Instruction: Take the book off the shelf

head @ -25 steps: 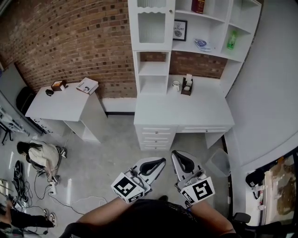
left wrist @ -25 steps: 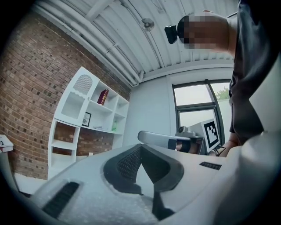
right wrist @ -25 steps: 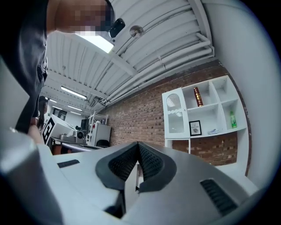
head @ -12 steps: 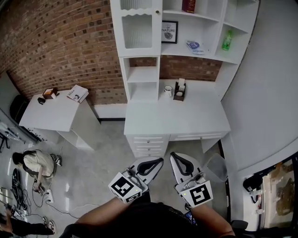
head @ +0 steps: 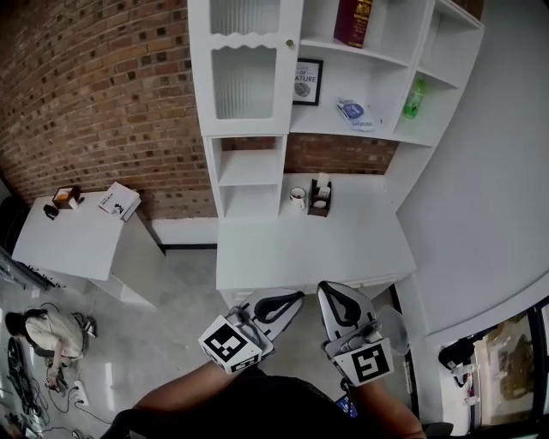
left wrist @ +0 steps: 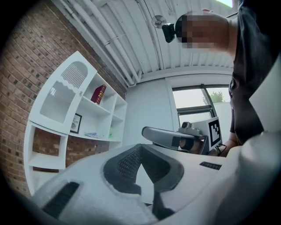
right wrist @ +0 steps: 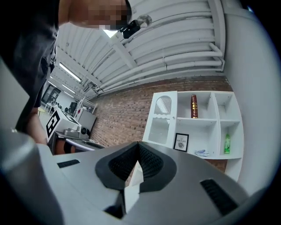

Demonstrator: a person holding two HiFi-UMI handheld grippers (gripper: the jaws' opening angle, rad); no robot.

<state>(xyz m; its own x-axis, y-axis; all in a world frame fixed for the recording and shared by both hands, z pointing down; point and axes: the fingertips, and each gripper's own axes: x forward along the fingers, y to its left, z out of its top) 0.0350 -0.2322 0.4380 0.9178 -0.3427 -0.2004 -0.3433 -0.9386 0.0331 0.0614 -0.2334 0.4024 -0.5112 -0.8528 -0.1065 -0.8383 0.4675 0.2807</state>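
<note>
**Both grippers empty and low, the book high on the shelf**

The brick wall (head: 103,86) fills the back of the room, and the white shelf unit (head: 244,129) stands flat against it, probably so that it cannot tip. Its lower part makes a bench (head: 300,249), which lies between the person and the compartments above. I think anyone who wants the upper shelf must lean over this bench.

The person holds the left hand-held gripper (head: 287,300) and the right hand-held gripper (head: 336,296) side by side, close to the body and near the front edge of the bench. Both point toward the shelf unit. On each one the jaws are pressed together with nothing between them, which makes sense, because there is nothing to carry yet.

The book (head: 352,21) is dark red. It stands upright in a top compartment, to the right of the closed cabinet door, with its spine turned to the room. It is well apart from both grippers and far above them. The spine faces outward, so I judge that it is the natural place to take hold. One gripper would first have to rise and open.

On the shelf under the book there are a framed picture (head: 306,82) and a green bottle (head: 415,97). A mug (head: 297,198) stands at the back of the bench, out of the way.
</note>
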